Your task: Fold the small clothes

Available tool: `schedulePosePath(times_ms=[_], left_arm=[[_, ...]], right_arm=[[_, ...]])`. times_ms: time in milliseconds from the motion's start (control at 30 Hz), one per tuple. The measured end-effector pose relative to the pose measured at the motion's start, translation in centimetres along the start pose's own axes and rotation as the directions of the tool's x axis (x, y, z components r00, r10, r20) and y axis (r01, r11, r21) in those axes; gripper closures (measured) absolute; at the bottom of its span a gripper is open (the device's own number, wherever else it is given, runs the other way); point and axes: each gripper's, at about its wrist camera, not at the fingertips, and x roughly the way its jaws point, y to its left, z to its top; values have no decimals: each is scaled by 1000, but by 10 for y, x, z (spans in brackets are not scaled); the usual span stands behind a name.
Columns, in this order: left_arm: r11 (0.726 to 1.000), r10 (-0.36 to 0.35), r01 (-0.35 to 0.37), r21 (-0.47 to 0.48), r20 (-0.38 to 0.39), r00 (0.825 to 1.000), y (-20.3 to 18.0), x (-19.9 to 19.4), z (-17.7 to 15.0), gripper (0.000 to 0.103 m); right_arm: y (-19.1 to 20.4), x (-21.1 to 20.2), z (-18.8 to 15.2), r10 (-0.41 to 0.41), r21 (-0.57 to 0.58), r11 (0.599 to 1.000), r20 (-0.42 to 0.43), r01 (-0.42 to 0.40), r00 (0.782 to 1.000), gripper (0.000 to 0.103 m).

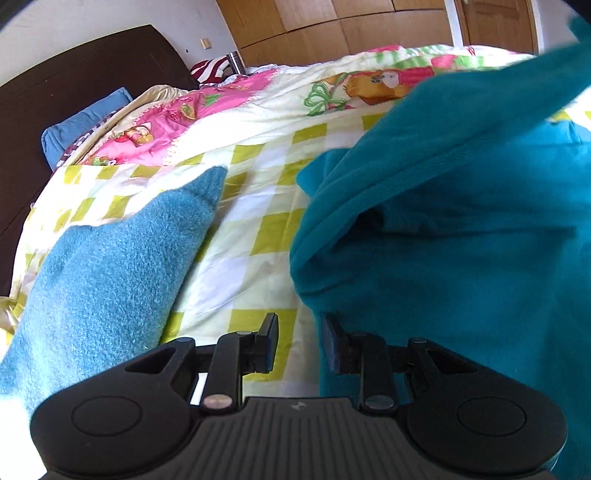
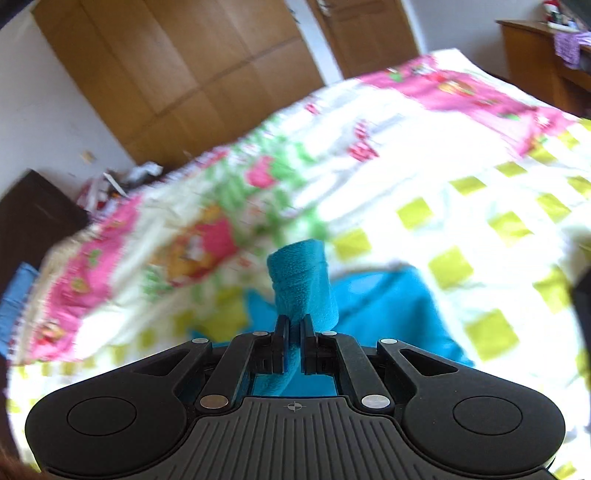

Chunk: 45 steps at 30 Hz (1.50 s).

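Hanging in loose folds at 3 o'clock of the left wrist view, the teal fleece garment (image 1: 461,229) drapes over the checked quilt (image 1: 255,236) — one edge is lifted toward 1 o'clock. The right gripper (image 2: 294,325) pinches a rolled bit of that fleece (image 2: 303,284), jaws pressed together on it. The left gripper (image 1: 299,332) stands spread, holding nothing, its right finger touching the fleece. A lighter blue knit piece (image 1: 110,266) lies at 9 o'clock — the wooden wardrobe (image 1: 332,26) stands behind the bed.

Garment (image 1: 461,229) right of pillow (image 1: 110,266)
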Motion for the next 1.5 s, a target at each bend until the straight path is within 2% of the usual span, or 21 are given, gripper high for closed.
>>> schedulePosePath(times_ms=[67, 133, 200, 300, 367, 433, 500, 567, 633, 700, 800, 867, 900, 933, 1000, 1067, 1167, 1200, 1300, 1367, 1500], left_arm=[[1000, -1, 1, 16, -6, 1000, -3, -2, -3, 61], [999, 7, -7, 49, 3, 1000, -7, -6, -4, 61], [997, 1, -3, 80, 18, 1000, -8, -12, -1, 61], [992, -15, 9, 124, 46, 999, -5, -21, 3, 61], [989, -18, 6, 150, 76, 997, -1, -29, 6, 61], [987, -23, 7, 162, 100, 995, 4, -34, 9, 60], [984, -33, 11, 180, 121, 992, 5, -33, 13, 56], [981, -51, 23, 194, 142, 989, 3, -27, 16, 55], [977, -83, 53, 205, 140, 987, -2, -17, 19, 54], [975, -85, 51, 216, 151, 985, -7, -10, 19, 54], [978, -95, 62, 200, 159, 983, -6, -4, 18, 54], [981, -112, 85, 172, 153, 982, -2, -2, 17, 54], [983, -116, 91, 158, 156, 981, 0, -1, 16, 54], [984, -117, 93, 150, 163, 980, 2, -1, 16, 54], [985, -113, 87, 147, 181, 977, 3, 0, 15, 53], [986, -101, 70, 151, 202, 974, 2, -1, 14, 52], [987, -77, 41, 158, 230, 970, -1, -2, 14, 48], [986, -71, 32, 164, 235, 969, -2, -2, 14, 47], [981, -47, -2, 194, 248, 968, -6, -4, 13, 45], [978, -38, -18, 209, 261, 964, -5, -8, 13, 44], [982, -51, -1, 189, 266, 963, -2, -14, 16, 44]], right_arm=[[-27, 31, -19, -133, -23, 991, -103, 131, 986, 98], [-50, 51, -35, -190, 20, 980, -227, 199, 955, 91], [-55, 44, -40, -184, 30, 980, -216, 195, 959, 91], [-31, 22, -33, -201, -92, 977, -132, 190, 971, 89], [-4, 6, -24, -178, -206, 965, -66, 161, 982, 88], [27, 2, -16, -100, -302, 950, -39, 83, 994, 84], [70, 7, -15, -18, -431, 903, -40, -1, 999, 73], [114, 21, -18, 94, -545, 829, -83, -124, 992, 73], [158, 46, -25, 180, -628, 735, -183, -256, 967, 71], [200, 79, -31, 252, -659, 640, -305, -395, 918, 71], [251, 131, -41, 259, -682, 517, -452, -518, 854, 68], [271, 160, -44, 241, -658, 485, -533, -576, 811, 68], [278, 173, -46, 224, -635, 463, -591, -618, 775, 68], [283, 183, -50, 205, -630, 444, -622, -638, 756, 68], [288, 197, -57, 157, -647, 389, -655, -656, 739, 68], [287, 207, -60, 112, -652, 365, -678, -665, 726, 68], [288, 217, -63, 87, -577, 369, -759, -729, 645, 67], [289, 219, -65, 84, -560, 364, -776, -744, 625, 66], [293, 221, -70, 71, -570, 333, -779, -751, 623, 70], [294, 219, -69, 80, -561, 322, -787, -763, 612, 74], [296, 216, -63, 103, -549, 343, -785, -762, 611, 90]])
